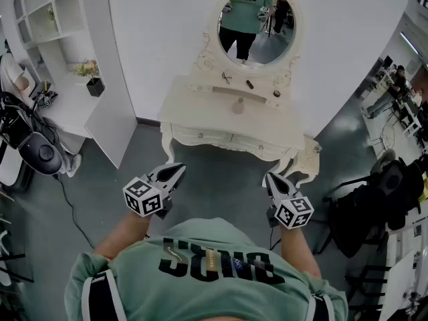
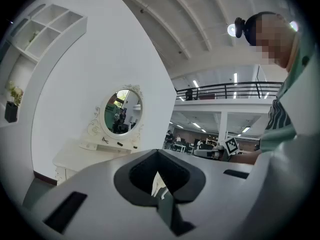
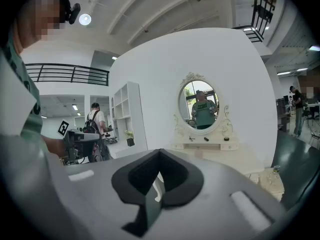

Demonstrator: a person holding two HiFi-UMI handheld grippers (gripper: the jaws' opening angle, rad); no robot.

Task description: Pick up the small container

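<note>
1. a person in a green shirt stands at the bottom of the head view, facing a white table with curved legs set against a white wall, upper middle of the frame.
2. the container, small and pale, stands upright near the middle of the tabletop, just below the narrow ledge under the mirror. nothing touches it.
3. the oval mirror shows the green shirt reflected back.
4. the left gripper sits lower left of centre over the grey floor, short of the table's front edge, its tips aimed up-frame. its jaws are pressed together with nothing between them; its own view shows only a sliver of background past the tips.
5. the right gripper sits lower right of centre, close in the frame to the table's right front leg but apart from it. its jaws are also closed tight and it grips nothing.
6. both grippers are well apart from the container, which lies up-frame and between them.
7. at the upper left a white shelf unit stands by the wall, with a plant in a dark pot on the white counter below it.
8. along the right edge are desks, dark chairs and a few people.
</note>
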